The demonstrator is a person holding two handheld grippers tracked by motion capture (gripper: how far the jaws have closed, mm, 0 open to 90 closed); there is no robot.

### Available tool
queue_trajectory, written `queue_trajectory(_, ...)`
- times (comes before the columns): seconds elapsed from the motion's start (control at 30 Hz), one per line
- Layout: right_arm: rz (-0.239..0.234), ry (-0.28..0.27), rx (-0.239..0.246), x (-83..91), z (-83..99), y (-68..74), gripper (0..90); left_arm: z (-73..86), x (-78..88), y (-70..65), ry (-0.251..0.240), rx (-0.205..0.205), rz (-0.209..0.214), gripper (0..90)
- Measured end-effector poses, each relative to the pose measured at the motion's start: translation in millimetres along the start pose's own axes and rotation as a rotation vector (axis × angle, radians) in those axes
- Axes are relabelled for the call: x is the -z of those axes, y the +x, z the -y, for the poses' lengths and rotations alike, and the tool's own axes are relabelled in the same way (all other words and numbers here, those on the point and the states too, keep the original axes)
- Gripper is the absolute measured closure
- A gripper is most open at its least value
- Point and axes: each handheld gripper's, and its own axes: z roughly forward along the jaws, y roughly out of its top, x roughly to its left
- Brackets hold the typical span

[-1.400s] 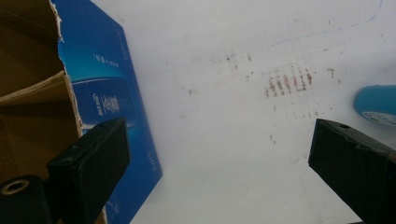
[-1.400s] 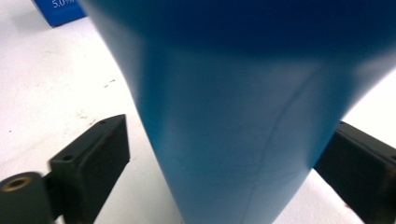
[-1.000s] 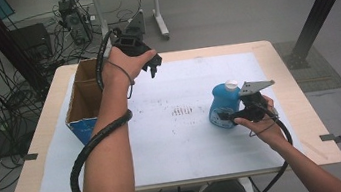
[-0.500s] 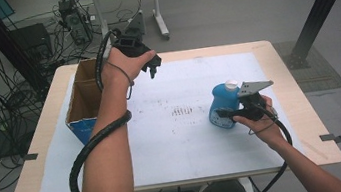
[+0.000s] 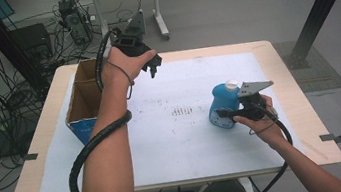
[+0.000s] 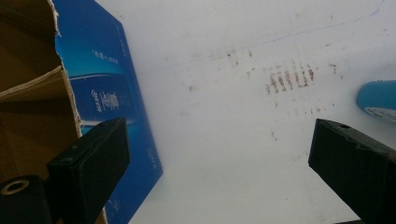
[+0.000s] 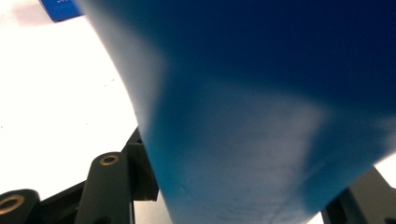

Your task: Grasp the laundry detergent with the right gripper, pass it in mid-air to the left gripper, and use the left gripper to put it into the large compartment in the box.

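A blue plastic bottle [image 5: 223,106] with a white cap stands upright on the right side of the white sheet. My right gripper [image 5: 222,115] reaches it from the right. Its jaws have just been closing and now press on the bottle's lower body, which looms close up as the bottle [image 7: 261,116] in the right gripper view. My left gripper [image 5: 152,68] hangs in the air over the table's back left, jaws wide apart with nothing between them. In the left gripper view my left gripper [image 6: 219,163] looks down on the sheet, with the bottle [image 6: 378,98] at the right edge.
An open cardboard box [image 5: 82,95] with blue printed sides stands at the table's left; its blue wall [image 6: 107,93] lies near my left jaw. The white sheet [image 5: 180,140] carries brownish smudge marks [image 5: 183,110] in the middle. Cables and stands crowd the floor behind.
The right gripper's jaws have drawn in against the blue bottle. Both hands have stayed where they were, and the bottle has not moved.
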Motion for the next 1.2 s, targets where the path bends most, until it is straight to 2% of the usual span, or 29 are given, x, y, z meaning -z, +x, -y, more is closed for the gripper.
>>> queue_trajectory(1.2,-0.003,-0.012,0.002,0.3,1.7,-0.3,43.9,0.5,3.5,2.9,0.000,-0.001,-0.012,6.0)
